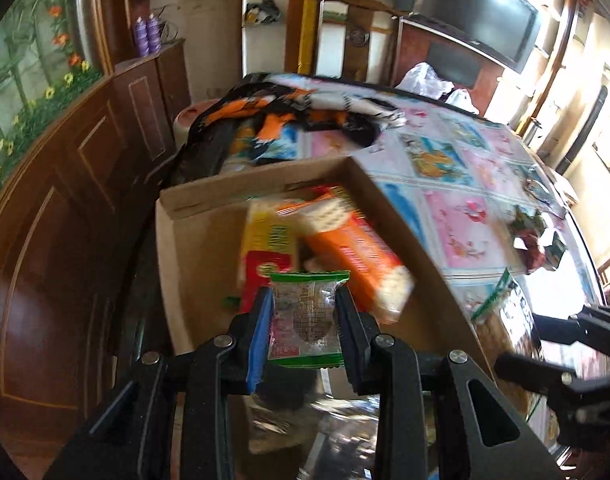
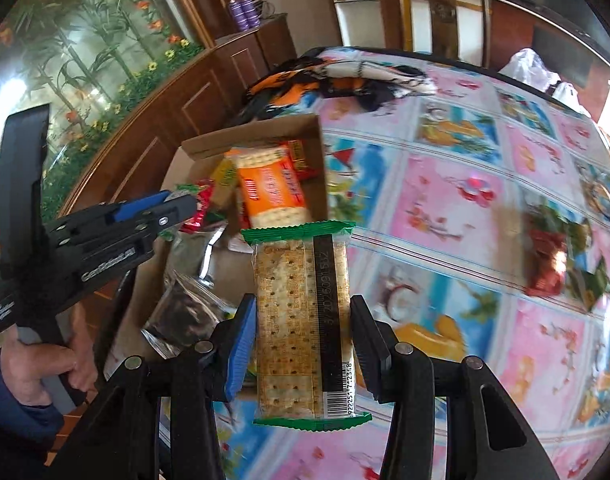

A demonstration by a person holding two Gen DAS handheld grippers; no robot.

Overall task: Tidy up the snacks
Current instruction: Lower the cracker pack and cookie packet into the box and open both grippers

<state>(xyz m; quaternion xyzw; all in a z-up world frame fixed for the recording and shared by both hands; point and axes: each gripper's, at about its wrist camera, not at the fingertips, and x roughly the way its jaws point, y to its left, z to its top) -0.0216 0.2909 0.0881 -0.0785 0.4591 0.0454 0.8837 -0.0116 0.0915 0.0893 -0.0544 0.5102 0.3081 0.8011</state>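
While both views are motion-blurred, the grips read clearly. Left gripper is clamped narrow on a small green-edged snack packet, pads pressing its two sides; packet stands upright between the fingers, top seal poking above the fingertips. It hangs over the near end of the open cardboard box, just in front of the packs already inside.

Right gripper is clamped wider on a long cracker pack with green end seals, barcode strip facing the camera. Pack runs lengthwise along the fingers and sticks out well past the tips. It sits over the bench just beside the box's right wall, far end near the orange cracker pack in the box.

Box contents: orange pack lying across a yellow-red pack, some red-wrapped bits at the far corner. Bare cardboard floor shows on the left side of the box in the left wrist view. A clear bag with dark contents lies at the box's near end.

Box sits at the bench's left edge, wood cabinet just beyond. Crumpled cloth behind the far wall. Loose red and green wrappers well apart to the right; open patterned bench between them and the box. A hand holds the left gripper's handle, close to the right gripper's left side.
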